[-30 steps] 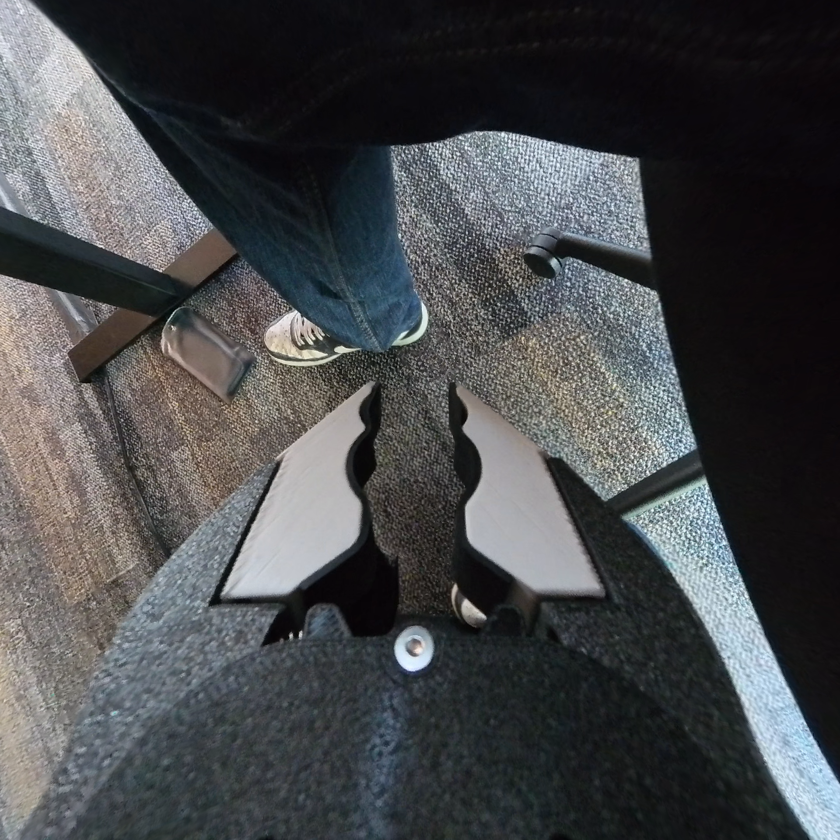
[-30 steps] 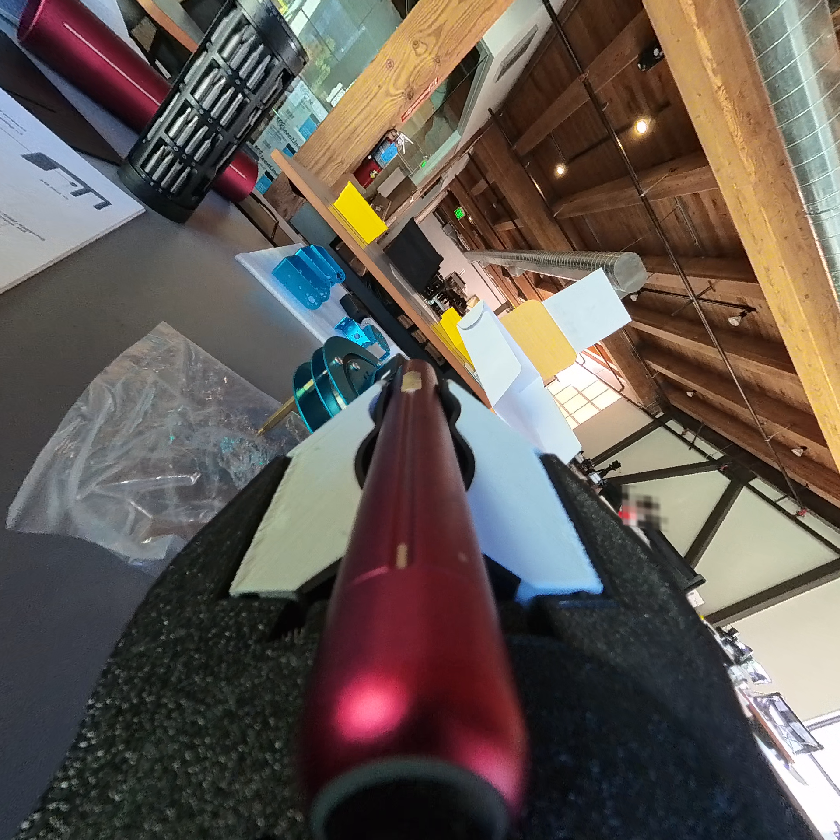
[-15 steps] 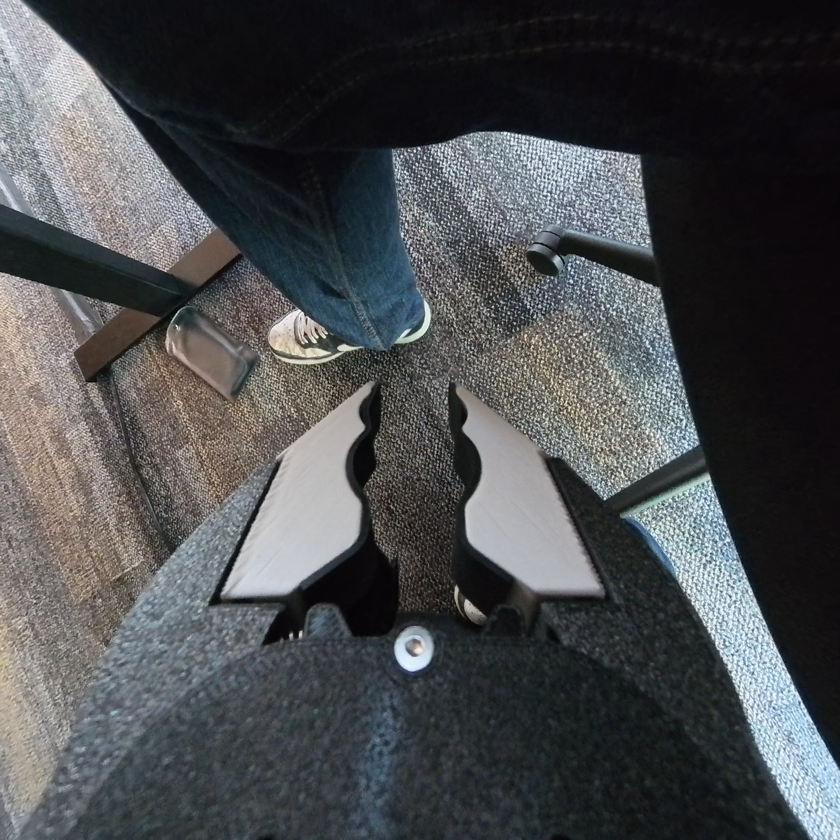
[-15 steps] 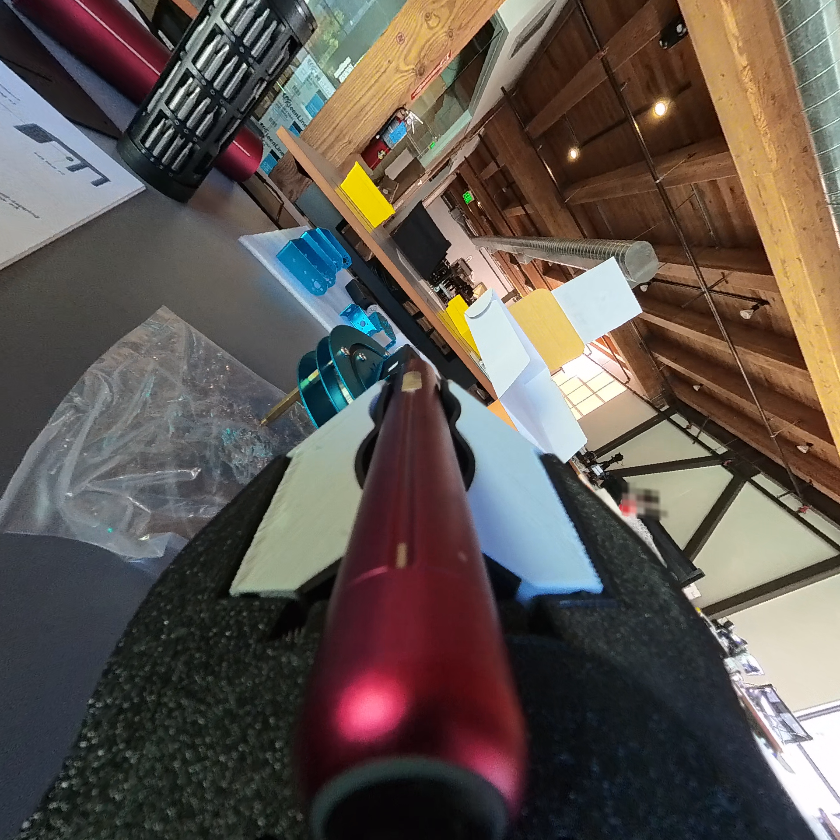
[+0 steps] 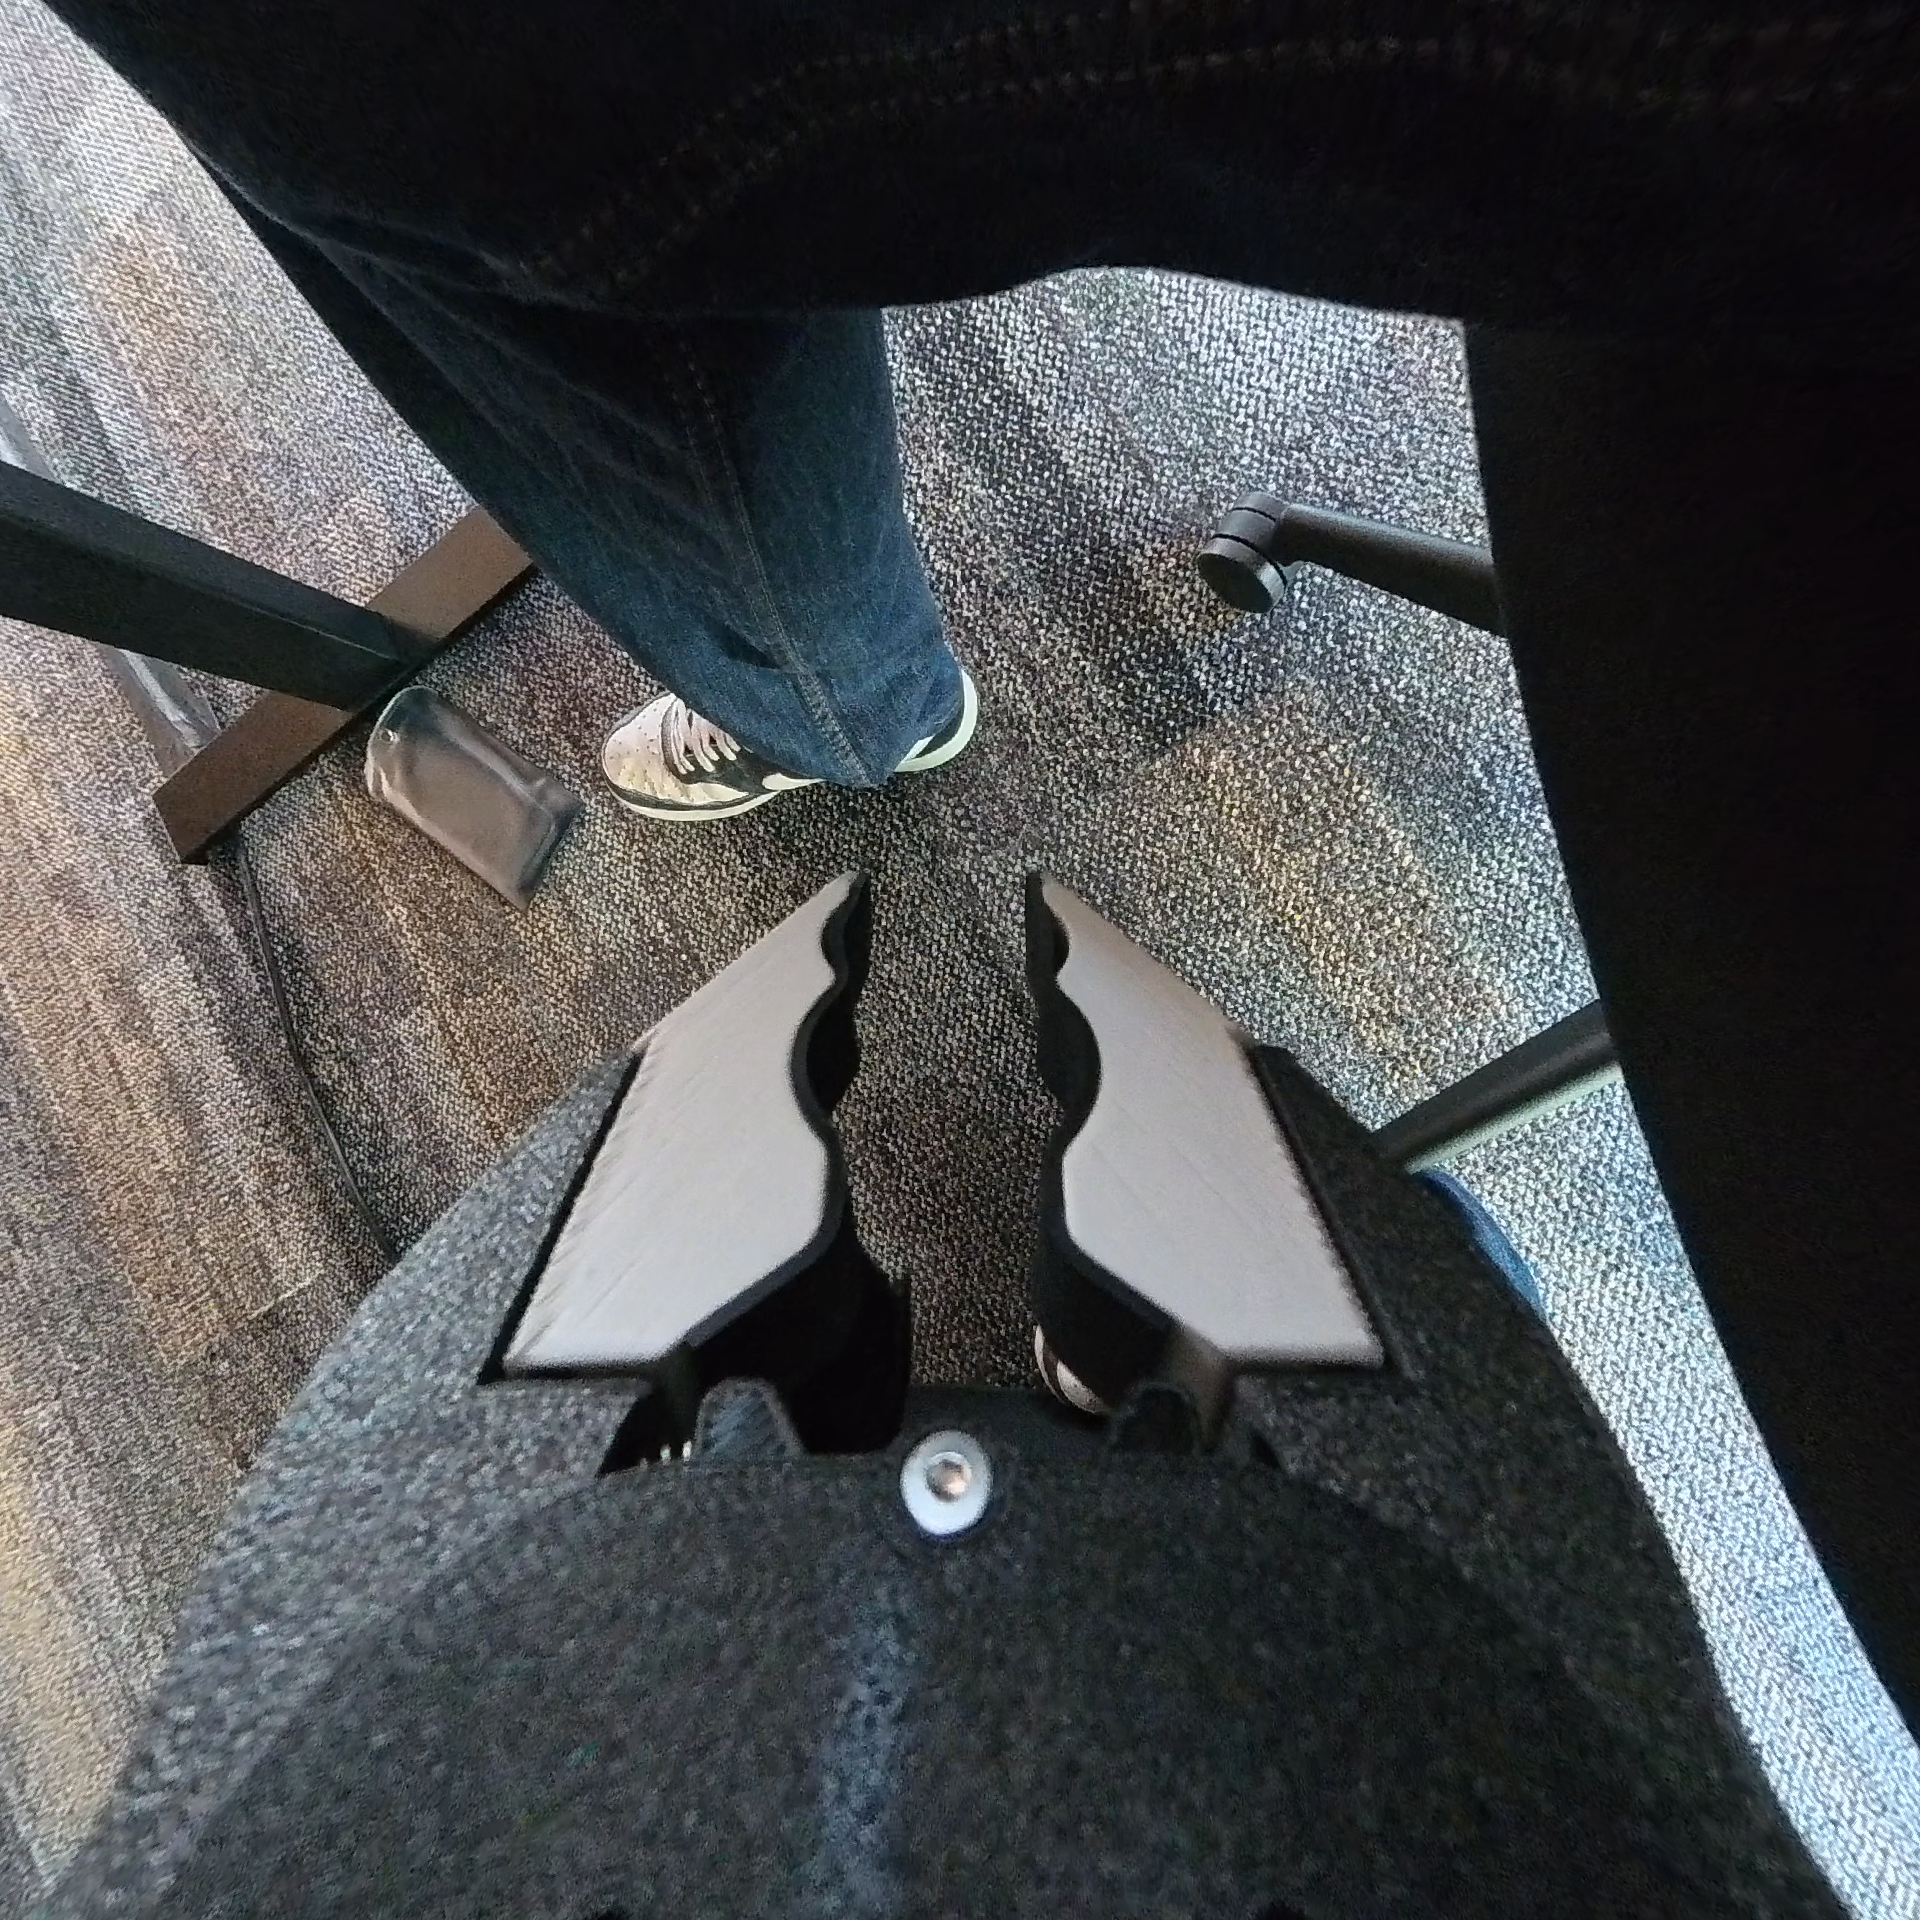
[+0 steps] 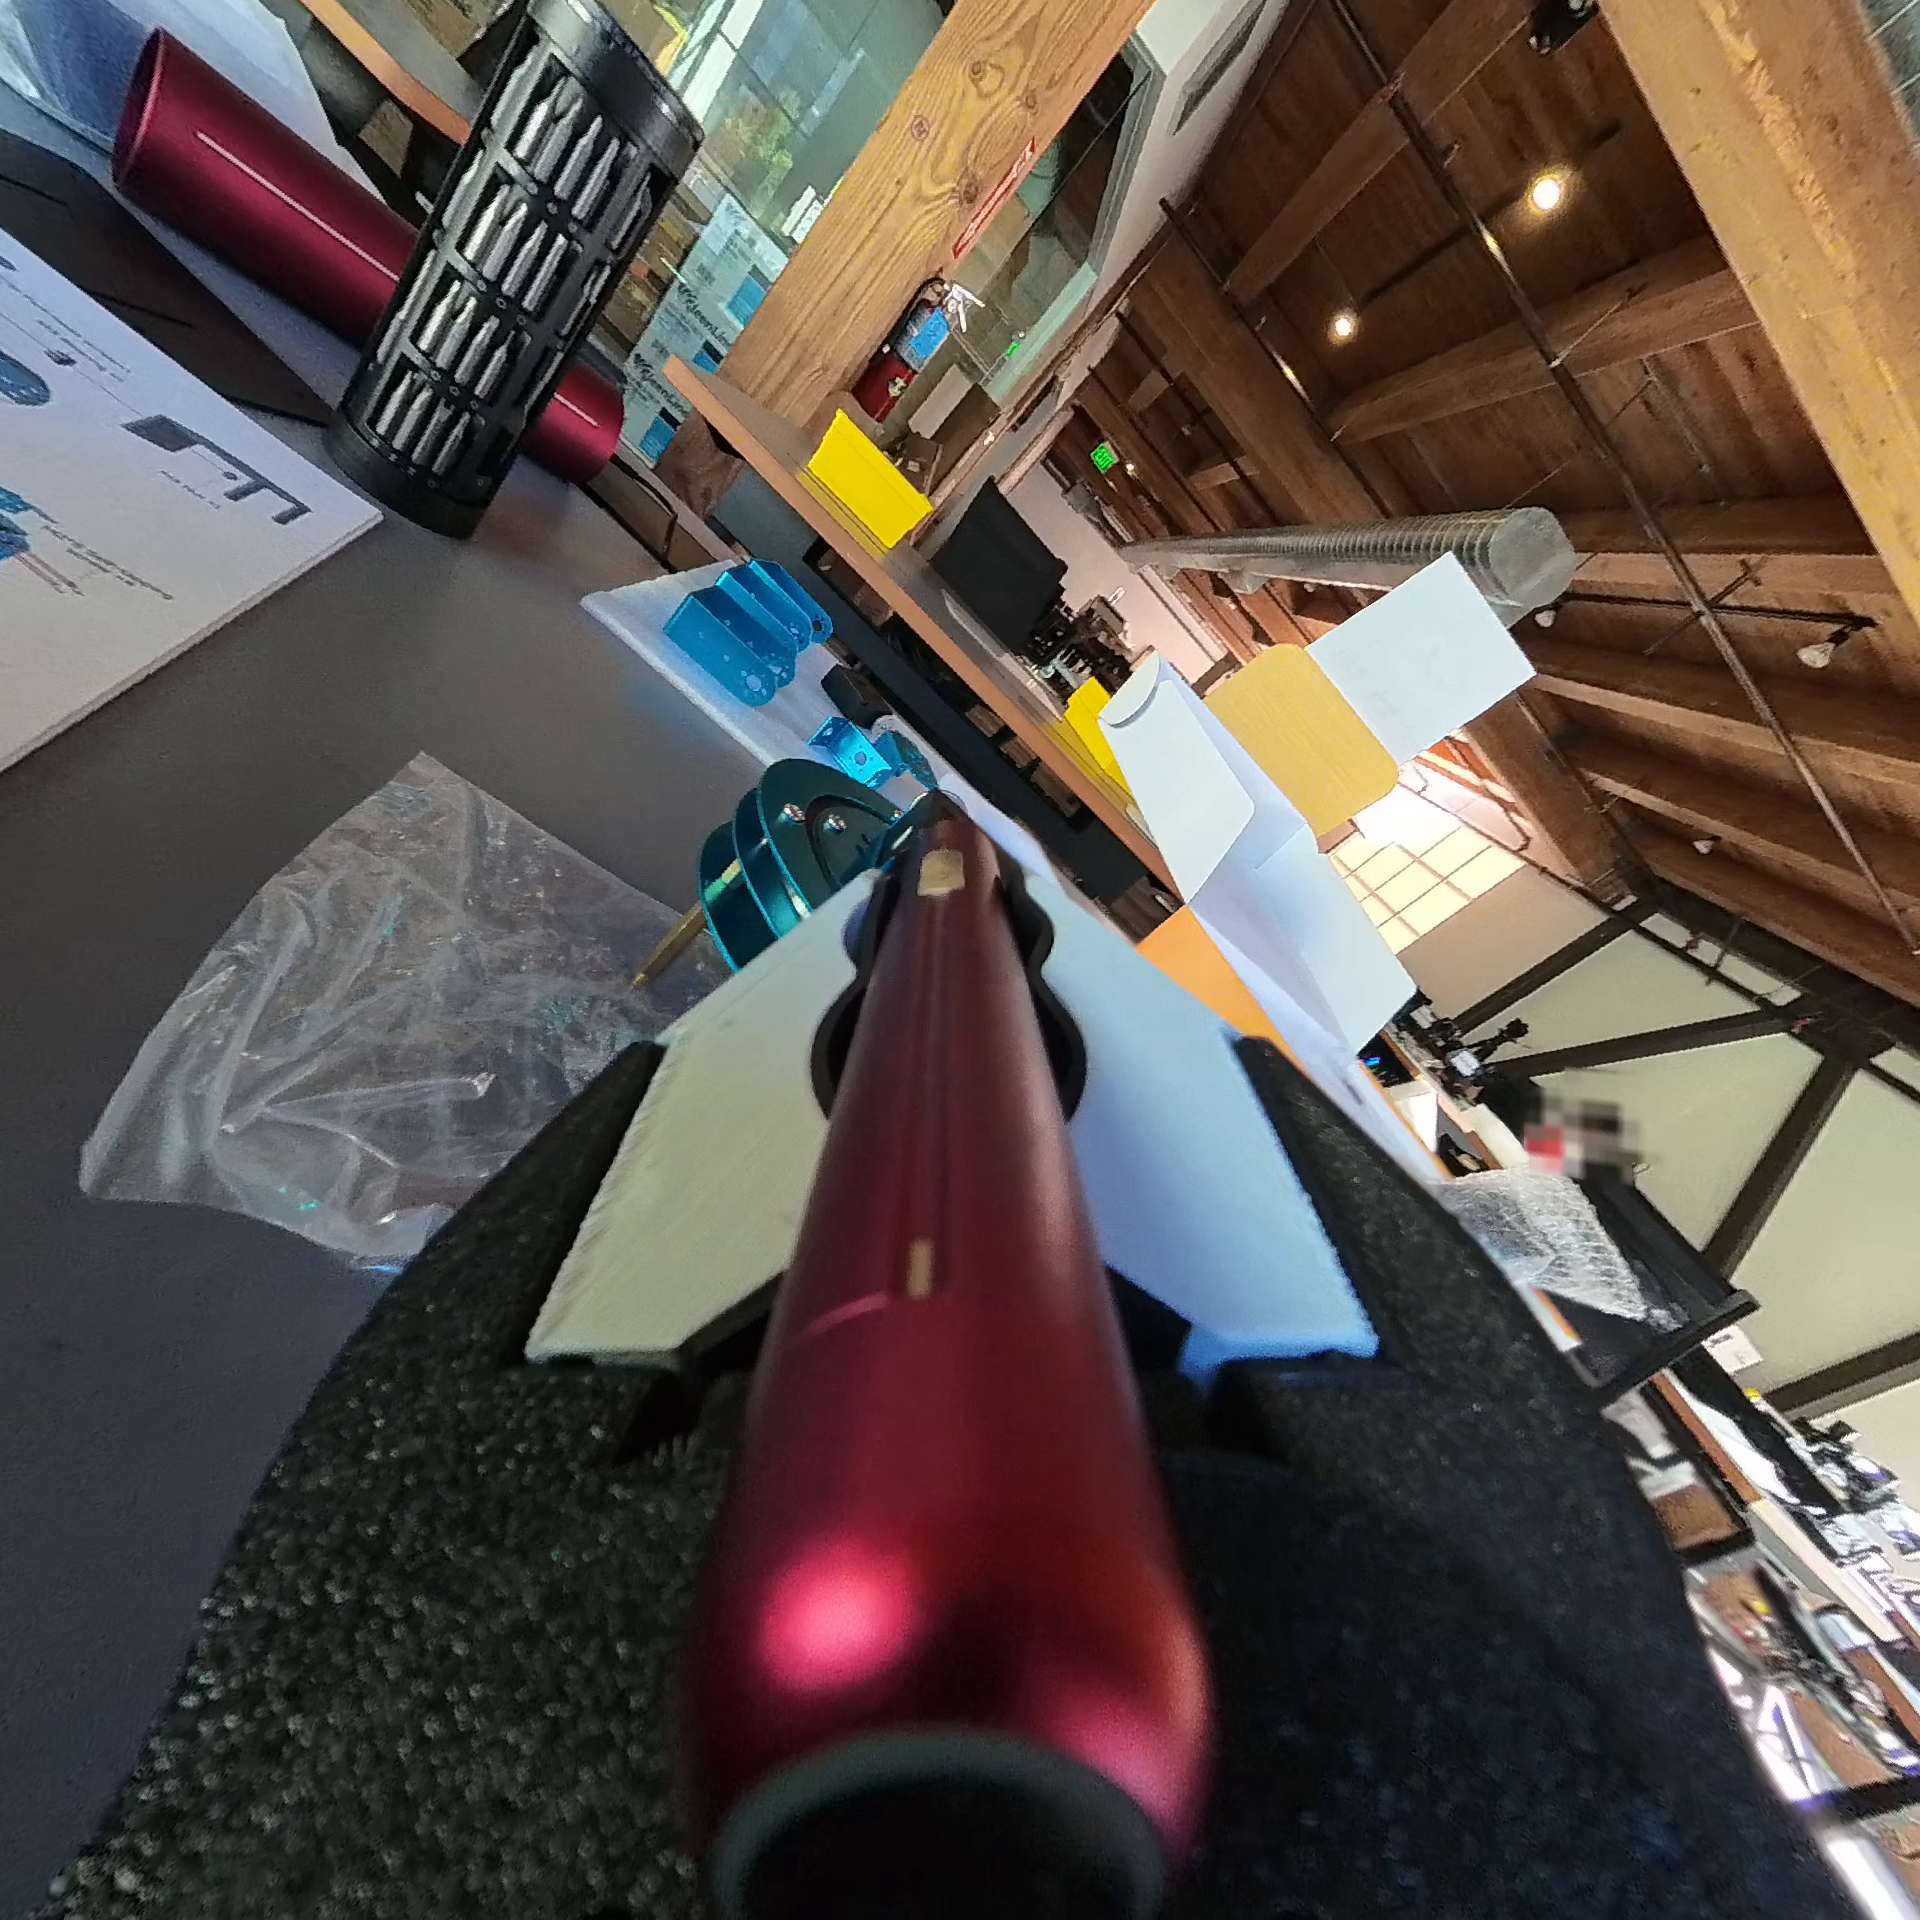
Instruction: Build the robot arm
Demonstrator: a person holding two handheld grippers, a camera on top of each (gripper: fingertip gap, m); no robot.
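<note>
My right gripper [image 6: 948, 883] is shut on a dark red metal screwdriver handle [image 6: 935, 1351] that lies along the fingers, its far end pointing at a teal round metal part [image 6: 790, 862] on the grey table [image 6: 416, 675]. A brass rod [image 6: 665, 951] sticks out beside the teal part. My left gripper [image 5: 945, 894] is open and empty, held below the table and pointing down at the grey carpet [image 5: 1195, 831], near a person's jeans leg [image 5: 748, 540] and sneaker [image 5: 707, 769].
On the table: a crumpled clear plastic bag [image 6: 364, 1008], a black cylindrical bit holder [image 6: 509, 260], a red tube [image 6: 270, 229], a printed sheet [image 6: 125, 520], blue brackets [image 6: 748, 634] on a white tray. On the floor: a table foot [image 5: 343, 665], a clear pouch [image 5: 468, 779], a chair caster [image 5: 1247, 561]. One gripper's finger ends stand about 50 centimetres off the other's.
The right gripper's view has shifted slightly, with the bit holder and sheet now lower in the frame; it still holds the red handle. The left gripper has barely moved.
</note>
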